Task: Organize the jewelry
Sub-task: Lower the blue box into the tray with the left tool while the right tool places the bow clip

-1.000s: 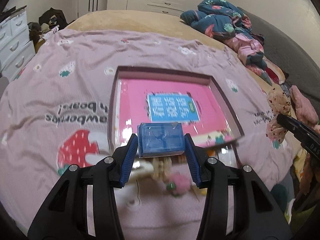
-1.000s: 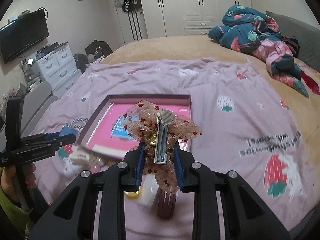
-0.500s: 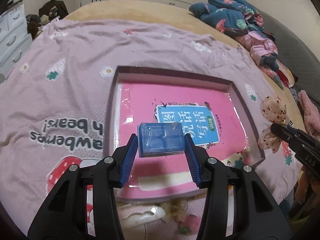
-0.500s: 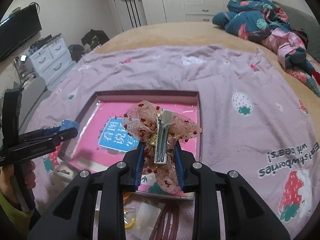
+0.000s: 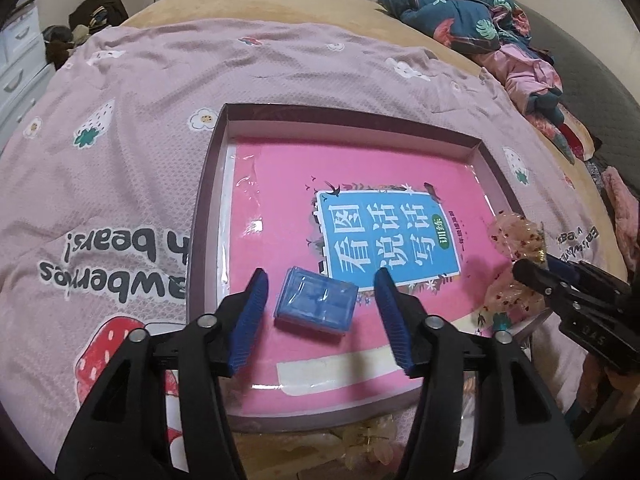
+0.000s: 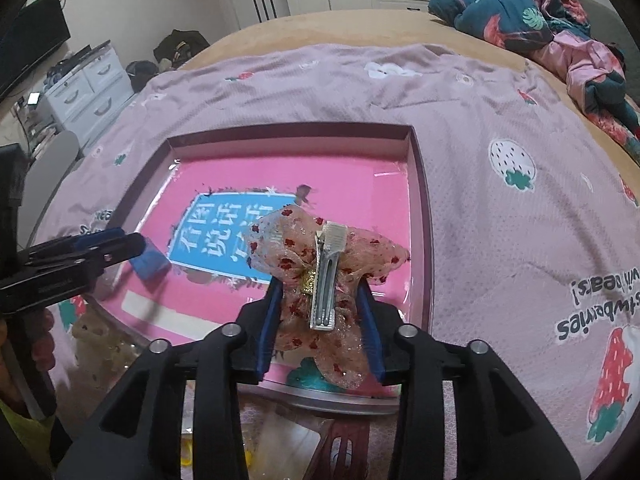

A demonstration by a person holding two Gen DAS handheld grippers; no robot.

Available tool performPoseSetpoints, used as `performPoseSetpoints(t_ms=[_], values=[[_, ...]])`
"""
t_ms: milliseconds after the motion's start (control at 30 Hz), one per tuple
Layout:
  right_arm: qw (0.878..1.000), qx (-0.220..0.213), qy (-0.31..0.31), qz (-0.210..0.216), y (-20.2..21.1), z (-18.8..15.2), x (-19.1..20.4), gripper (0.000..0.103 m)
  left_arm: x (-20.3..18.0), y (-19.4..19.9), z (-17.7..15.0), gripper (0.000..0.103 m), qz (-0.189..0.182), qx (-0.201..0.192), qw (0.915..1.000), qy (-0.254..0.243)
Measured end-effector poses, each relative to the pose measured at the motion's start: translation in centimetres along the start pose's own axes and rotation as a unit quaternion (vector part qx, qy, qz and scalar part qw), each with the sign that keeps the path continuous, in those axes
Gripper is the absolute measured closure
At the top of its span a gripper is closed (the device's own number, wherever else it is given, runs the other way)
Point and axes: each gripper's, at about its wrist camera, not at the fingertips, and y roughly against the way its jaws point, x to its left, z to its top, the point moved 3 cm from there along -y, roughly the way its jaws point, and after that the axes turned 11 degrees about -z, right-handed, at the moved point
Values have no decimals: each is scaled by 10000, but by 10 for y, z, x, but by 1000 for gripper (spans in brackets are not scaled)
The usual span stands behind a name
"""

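Our left gripper (image 5: 320,276) has just been opening, and its jaws stand clear of the small blue box (image 5: 316,306), which lies between them on the pink book (image 5: 360,184) inside the shallow tray (image 5: 208,200). Our right gripper (image 6: 320,292) has just been opening too; the sheer bow hair clip (image 6: 326,276) still sits between its blue pads (image 6: 267,320) over the tray's near right corner; we cannot tell whether they still press it.

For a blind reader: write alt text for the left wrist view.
A small blue plastic case lies free between the left claw's open jaws, inside a shallow box lined with a pink book. At right, the right claw brings a sheer bow hair clip.
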Motion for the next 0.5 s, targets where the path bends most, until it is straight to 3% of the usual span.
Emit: performPoseSetpoints(t_ms=[200,500], values=[[9997,-228,-99,-58,16,-4,-5,38,-2,12,-10,41,-4,-30,10000,11],[9966,-791,-213,-91,72,-4,-14,24,-14,53,-11,19,15,-383,9993,-39]])
